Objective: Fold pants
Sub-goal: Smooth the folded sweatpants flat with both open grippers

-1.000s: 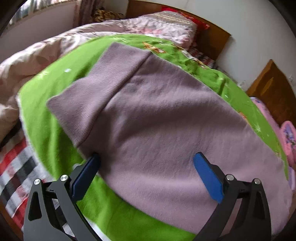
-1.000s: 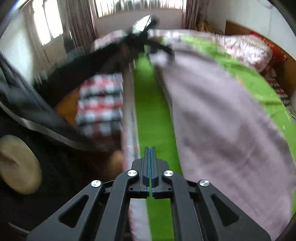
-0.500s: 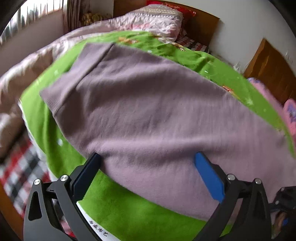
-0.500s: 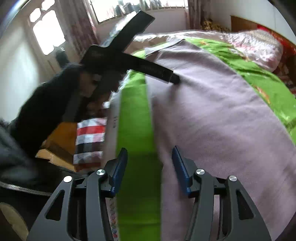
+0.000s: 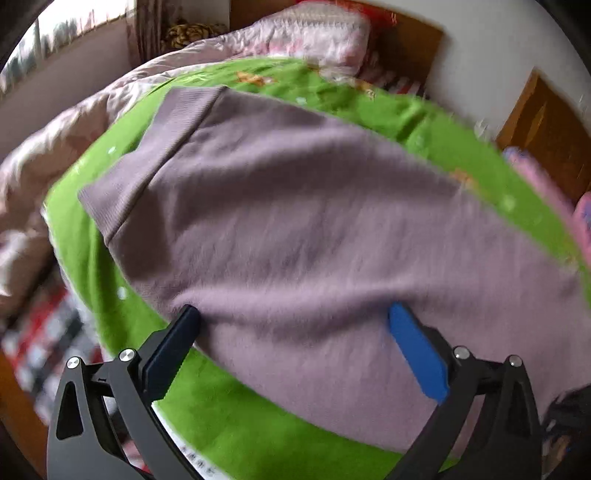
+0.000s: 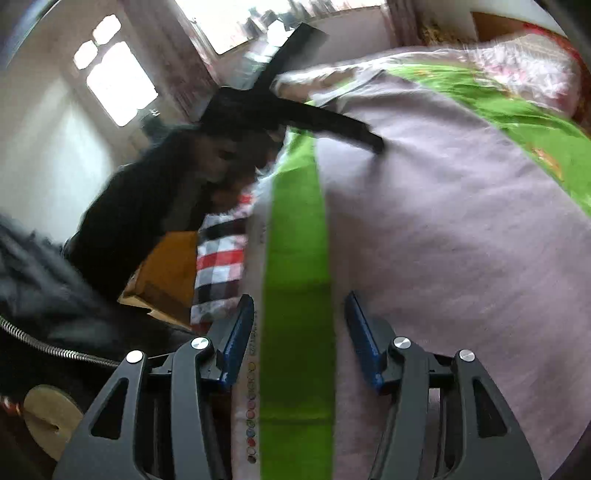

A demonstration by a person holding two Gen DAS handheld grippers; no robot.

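Mauve knit pants (image 5: 314,221) lie flat across a green blanket (image 5: 92,258), ribbed waistband (image 5: 155,158) at the far left. My left gripper (image 5: 293,314) stands wide open over the pants' near edge, its left finger at the hem and its right finger above the cloth, gripping nothing. In the right wrist view the pants (image 6: 461,221) fill the right side. My right gripper (image 6: 299,301) is open above the green blanket strip (image 6: 295,221), its right finger at the pants' edge. One of the left gripper's fingers (image 6: 340,123) reaches over the pants further along.
A pink floral quilt (image 5: 55,147) is bunched beyond the blanket, with pillows (image 5: 314,33) against a wooden headboard (image 5: 406,44). A checked sheet (image 6: 221,266) hangs at the bed's side. The person's dark sleeve (image 6: 129,206) is at the left, beneath a window (image 6: 118,85).
The right gripper went from shut to open and swung down to the pants' near edge. The left gripper slid a little along the pants, still open.
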